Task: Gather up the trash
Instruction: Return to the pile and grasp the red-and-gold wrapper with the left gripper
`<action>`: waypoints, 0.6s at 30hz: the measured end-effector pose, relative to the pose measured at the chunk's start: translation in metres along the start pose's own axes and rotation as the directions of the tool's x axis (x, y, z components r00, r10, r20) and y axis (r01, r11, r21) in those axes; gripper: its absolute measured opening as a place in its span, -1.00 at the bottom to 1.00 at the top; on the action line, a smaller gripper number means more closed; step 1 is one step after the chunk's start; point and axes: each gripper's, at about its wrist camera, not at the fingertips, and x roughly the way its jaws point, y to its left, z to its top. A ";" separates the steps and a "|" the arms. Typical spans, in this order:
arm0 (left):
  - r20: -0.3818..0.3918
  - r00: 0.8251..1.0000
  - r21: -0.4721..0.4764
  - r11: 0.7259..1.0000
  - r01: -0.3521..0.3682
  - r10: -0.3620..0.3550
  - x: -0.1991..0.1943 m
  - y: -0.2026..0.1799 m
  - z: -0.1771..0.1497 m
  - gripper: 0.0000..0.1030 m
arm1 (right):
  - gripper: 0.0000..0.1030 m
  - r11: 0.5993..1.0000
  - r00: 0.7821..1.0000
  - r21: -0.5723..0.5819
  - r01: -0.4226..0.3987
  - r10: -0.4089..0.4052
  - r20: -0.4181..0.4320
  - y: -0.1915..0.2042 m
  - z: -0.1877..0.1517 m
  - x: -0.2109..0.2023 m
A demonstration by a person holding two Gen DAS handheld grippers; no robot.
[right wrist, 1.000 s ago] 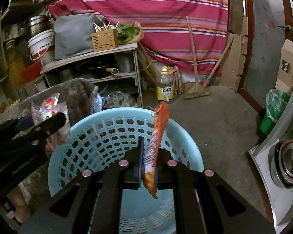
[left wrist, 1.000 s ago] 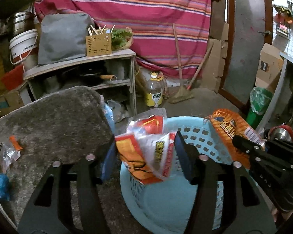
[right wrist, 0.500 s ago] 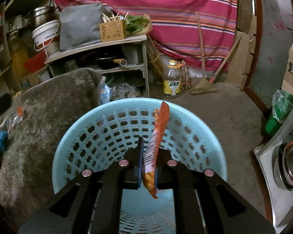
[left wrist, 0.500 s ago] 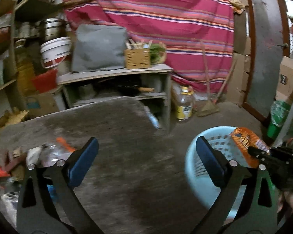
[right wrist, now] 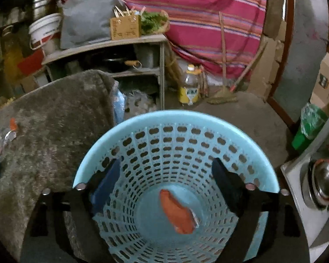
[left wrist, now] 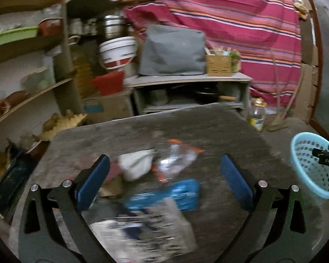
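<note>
One orange wrapper, now inside basket

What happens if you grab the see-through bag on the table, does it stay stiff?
Probably not. The clear bag looks thin and crinkled, so it should flop and crush. It lies flat, so it likely weighs little and might slip between the pads.

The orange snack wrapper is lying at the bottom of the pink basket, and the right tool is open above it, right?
Almost. The basket is light blue, not pink. The right wrist view shows the orange snack wrapper at its bottom, with the right tool above it, its jaws opening and nothing between them.
</note>
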 end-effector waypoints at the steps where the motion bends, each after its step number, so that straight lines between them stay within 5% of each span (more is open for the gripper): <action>1: -0.003 1.000 -0.006 1.000 -0.007 0.007 -0.001 0.007 -0.001 0.89 | 0.68 1.000 1.000 0.012 0.004 -0.004 -0.001 0.001 0.000 -0.002; 10: 0.008 0.996 -0.042 0.995 -0.092 0.092 -0.004 0.084 -0.009 0.90 | 0.91 0.999 0.986 -0.030 -0.023 0.027 0.162 0.068 0.005 -0.066; 18: -0.022 0.990 -0.094 0.986 -0.140 0.139 0.006 0.142 -0.024 0.90 | 0.91 0.977 0.975 -0.191 -0.090 0.126 0.185 0.153 -0.004 -0.083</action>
